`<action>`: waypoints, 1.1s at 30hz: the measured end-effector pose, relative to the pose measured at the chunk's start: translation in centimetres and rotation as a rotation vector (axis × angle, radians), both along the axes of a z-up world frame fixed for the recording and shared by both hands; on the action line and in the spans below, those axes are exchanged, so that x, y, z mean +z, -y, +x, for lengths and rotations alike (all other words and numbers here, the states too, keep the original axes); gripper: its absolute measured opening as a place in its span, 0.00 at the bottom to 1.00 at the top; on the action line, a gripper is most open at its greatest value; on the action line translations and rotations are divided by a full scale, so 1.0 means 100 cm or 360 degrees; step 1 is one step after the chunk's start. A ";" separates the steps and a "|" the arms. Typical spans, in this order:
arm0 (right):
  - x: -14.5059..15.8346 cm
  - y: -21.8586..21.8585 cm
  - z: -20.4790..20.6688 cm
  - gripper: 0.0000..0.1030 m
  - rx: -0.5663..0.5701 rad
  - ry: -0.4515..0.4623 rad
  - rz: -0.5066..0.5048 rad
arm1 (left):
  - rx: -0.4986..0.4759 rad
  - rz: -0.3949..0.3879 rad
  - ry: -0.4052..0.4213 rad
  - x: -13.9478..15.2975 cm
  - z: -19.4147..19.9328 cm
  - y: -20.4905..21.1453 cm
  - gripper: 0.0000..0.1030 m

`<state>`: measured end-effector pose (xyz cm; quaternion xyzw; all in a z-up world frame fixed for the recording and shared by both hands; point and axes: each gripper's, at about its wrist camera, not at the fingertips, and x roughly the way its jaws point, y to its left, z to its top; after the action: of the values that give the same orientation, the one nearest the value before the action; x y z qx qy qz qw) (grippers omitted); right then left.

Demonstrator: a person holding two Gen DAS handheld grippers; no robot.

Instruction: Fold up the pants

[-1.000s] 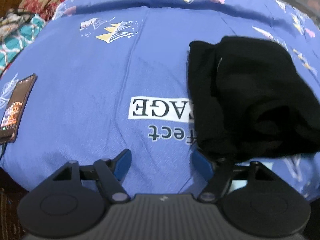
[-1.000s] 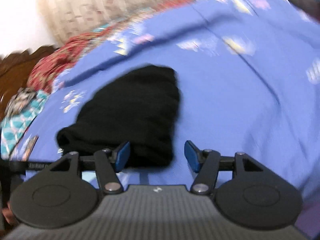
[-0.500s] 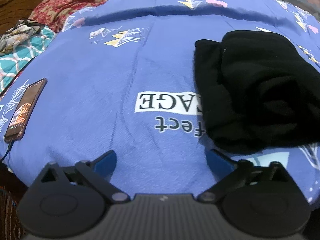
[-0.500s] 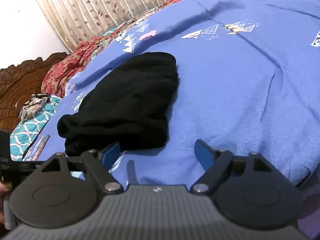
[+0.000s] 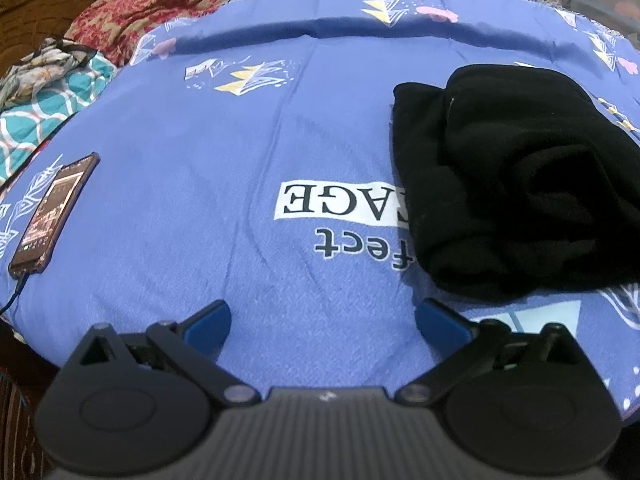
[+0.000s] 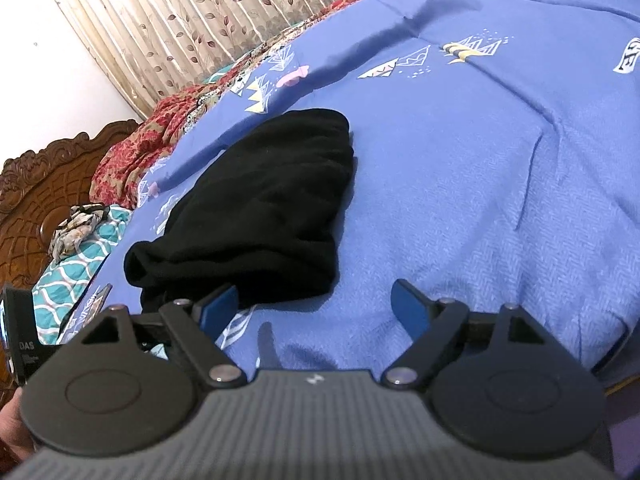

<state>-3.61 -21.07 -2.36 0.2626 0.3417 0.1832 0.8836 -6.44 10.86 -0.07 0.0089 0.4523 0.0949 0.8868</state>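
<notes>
The black pants lie in a folded bundle on the blue bedsheet, at the right of the left wrist view. They also show in the right wrist view, left of centre. My left gripper is open and empty, near the bed's front edge, left of and nearer than the bundle. My right gripper is open and empty, just in front of the bundle's near edge; its left fingertip overlaps the black cloth in the picture.
A phone with a cable lies on the sheet at the left. A teal patterned cloth and a red patterned blanket lie at the far left. A carved wooden headboard and a curtain stand behind the bed.
Both grippers have opened wider and drawn back a little from the pants. The bundle lies as before.
</notes>
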 end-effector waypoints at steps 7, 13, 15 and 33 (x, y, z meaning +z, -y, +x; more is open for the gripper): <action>0.000 0.002 0.003 0.88 0.0028 -0.0009 0.0008 | 0.0001 -0.0045 -0.0040 0.003 -0.004 -0.003 1.00; -0.001 -0.002 0.002 0.91 0.0100 0.0035 -0.0047 | 0.0015 -0.0050 -0.0048 0.004 -0.005 -0.003 1.00; -0.001 -0.003 0.002 0.94 0.0136 0.0056 -0.0062 | 0.0020 -0.0043 -0.0050 0.004 -0.005 -0.003 1.00; -0.003 0.017 0.002 1.00 0.0015 -0.0108 0.0301 | 0.0006 -0.0016 -0.0002 0.001 -0.010 0.000 1.00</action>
<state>-3.38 -22.73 -2.62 0.3493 0.3539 0.2097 0.8419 -7.41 10.84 0.07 0.0036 0.4534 0.0943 0.8863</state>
